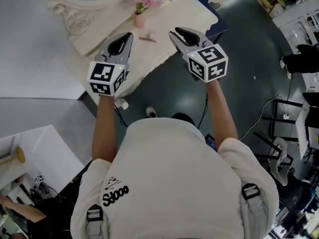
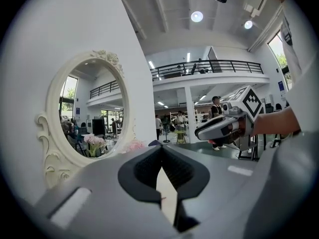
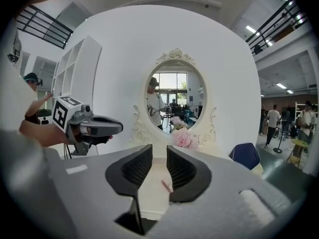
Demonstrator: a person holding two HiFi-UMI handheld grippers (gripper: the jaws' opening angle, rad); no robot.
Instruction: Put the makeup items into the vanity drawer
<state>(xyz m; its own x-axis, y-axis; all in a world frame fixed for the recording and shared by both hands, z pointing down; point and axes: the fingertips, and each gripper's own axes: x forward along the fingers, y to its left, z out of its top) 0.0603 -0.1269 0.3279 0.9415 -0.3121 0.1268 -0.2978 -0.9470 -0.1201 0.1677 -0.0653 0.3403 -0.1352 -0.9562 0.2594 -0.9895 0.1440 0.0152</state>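
1. Lying on the white bench (image 1: 192, 6), near both tools: one slim pinkish makeup item (image 1: 147, 39), the only task thing in view. Its kind is too small to tell.
2. Neighbours: pink flowers in a small vase (image 1: 139, 18) just behind the item; an oval mirror (image 3: 172, 96) at the back of the bench.
3. Left tool (image 1: 129, 35): jaws together at the tips, nothing between them.
4. Right tool (image 1: 174, 34): jaws a little apart, clamped on nothing. The item shows through the gap, on the bench surface below and beyond the tips, untouched.
5. Key relation: in the head view the item sits between the two tool tips, roughly midway, with neither clearly nearer. Its long axis runs across the person's front, from one tool toward the other, and it slants across the right tool's gap.
6. Judgement: the right tool, parted and lined up on the item, looks the likelier to take it. Its jaws would probably need turning to close across the item's narrow width.
7. Vanity drawer: not made out in any view; the item is not yet stowed.
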